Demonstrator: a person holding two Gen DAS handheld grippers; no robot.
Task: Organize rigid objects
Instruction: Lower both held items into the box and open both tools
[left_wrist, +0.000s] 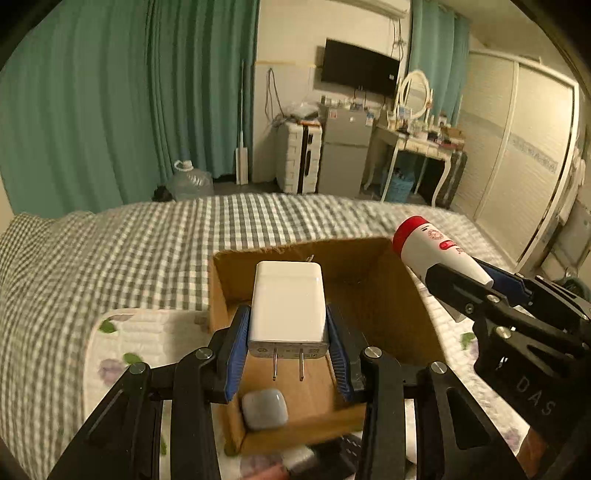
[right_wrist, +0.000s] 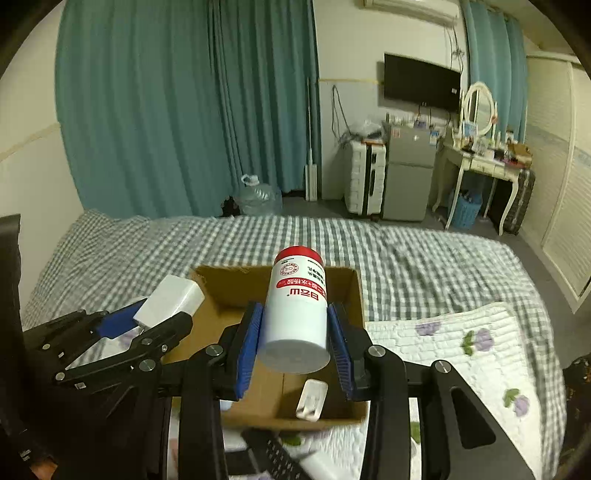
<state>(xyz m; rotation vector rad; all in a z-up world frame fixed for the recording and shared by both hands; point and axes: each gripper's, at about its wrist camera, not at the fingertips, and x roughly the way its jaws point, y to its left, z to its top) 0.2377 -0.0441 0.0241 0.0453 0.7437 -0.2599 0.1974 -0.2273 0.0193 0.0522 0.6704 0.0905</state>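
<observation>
Above the open cardboard box (left_wrist: 373, 295) on the checked bedspread (left_wrist: 129, 251), my left claw (left_wrist: 288, 345) grips a white charger (left_wrist: 288, 302) by its sides, blue pads (left_wrist: 236, 347) closed against it, prongs pointing back toward the camera. Beside it, my right claw (right_wrist: 295, 339) clamps a white bottle (right_wrist: 297, 314) with a red cap, cap end pointing away from the camera, also over the box. Inside the box lie a small grey case (left_wrist: 265, 408) and a white adapter (right_wrist: 312, 400). Under the box lies a floral quilted pad (right_wrist: 461, 343).
</observation>
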